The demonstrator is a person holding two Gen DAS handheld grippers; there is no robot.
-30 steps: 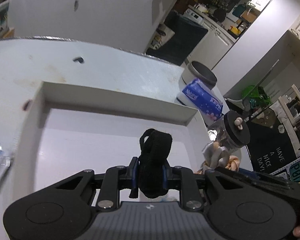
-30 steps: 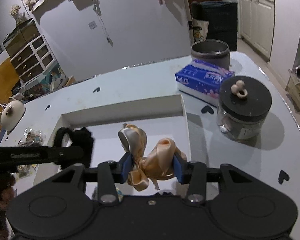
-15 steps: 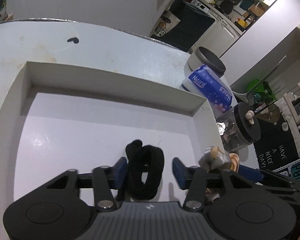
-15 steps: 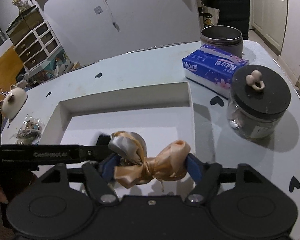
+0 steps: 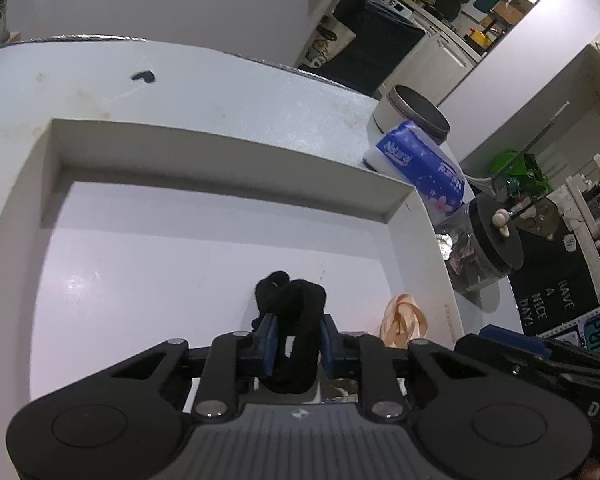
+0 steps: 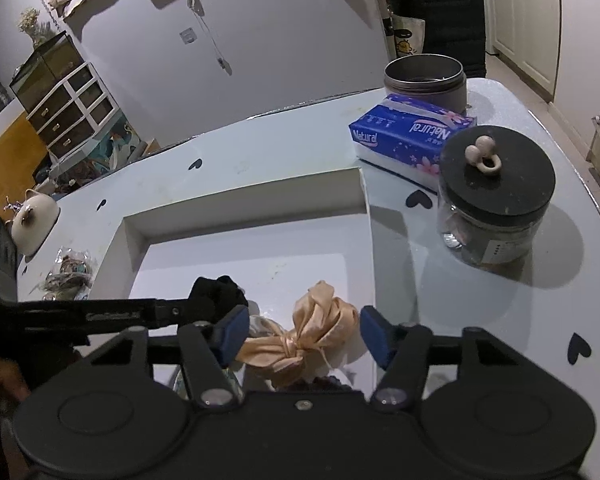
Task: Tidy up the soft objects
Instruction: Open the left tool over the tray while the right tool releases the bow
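Observation:
A black scrunchie (image 5: 292,320) sits low in the white tray (image 5: 220,152), between the blue pads of my left gripper (image 5: 296,340), which is shut on it. It also shows in the right wrist view (image 6: 220,292). A peach satin bow scrunchie (image 6: 304,340) lies on the tray floor (image 6: 240,268) between the spread fingers of my right gripper (image 6: 300,332), which is open; neither pad touches it. The bow also shows in the left wrist view (image 5: 404,320), to the right of the black one.
On the table right of the tray stand a blue tissue pack (image 6: 412,132), a grey tin (image 6: 424,76) and a glass jar with a black lid (image 6: 496,200). A white teapot (image 6: 34,216) and a plastic packet (image 6: 70,272) lie left of the tray.
The right gripper opened and let the peach bow drop onto the tray floor. The left gripper lowered the black scrunchie into the tray, opened briefly, then closed on it again.

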